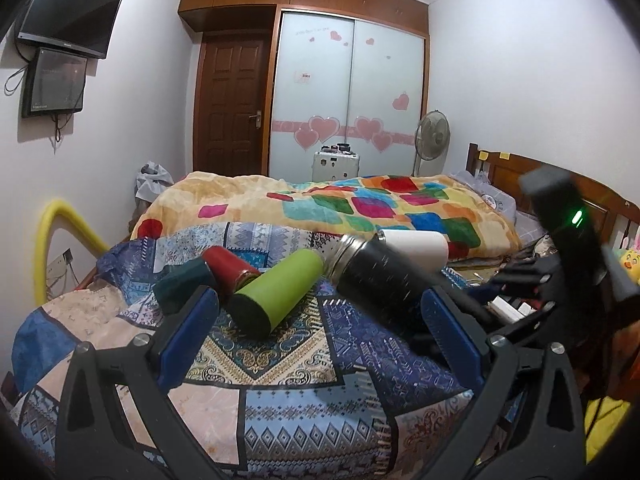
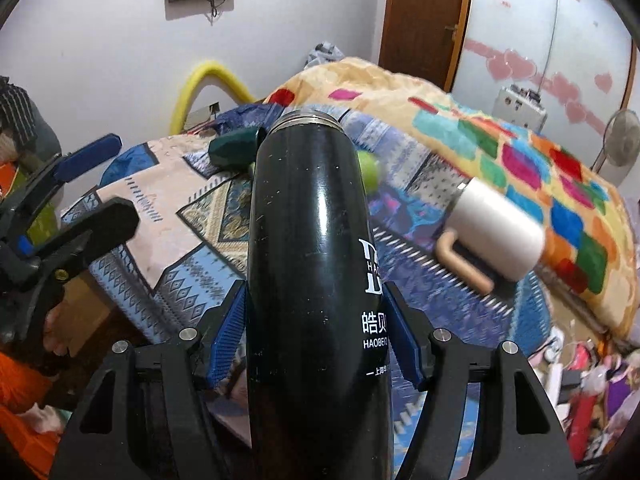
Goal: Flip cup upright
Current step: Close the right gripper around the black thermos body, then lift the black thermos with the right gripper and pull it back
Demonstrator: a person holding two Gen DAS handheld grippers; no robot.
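Observation:
My right gripper point(image 2: 316, 332) is shut on a black metal flask point(image 2: 312, 240), its blue pads against both sides, holding it tilted above the patterned bedspread with the steel mouth pointing away. The same flask point(image 1: 380, 280) shows in the left wrist view, tilted with its mouth to the upper left. My left gripper point(image 1: 320, 328) is open and empty above the bedspread, and also shows at the left of the right wrist view point(image 2: 92, 184). A green cup point(image 1: 276, 292), a red cup point(image 1: 230, 270), a dark green cup point(image 1: 184, 284) and a white mug point(image 1: 416, 246) lie on their sides.
The bed is covered by a blue patterned bedspread point(image 1: 280, 400) and a colourful quilt point(image 1: 360, 208) behind it. A wooden headboard point(image 1: 520, 168) stands at the right, a yellow foam rail point(image 1: 44, 248) at the left. Clutter lies beside the bed point(image 2: 580, 380).

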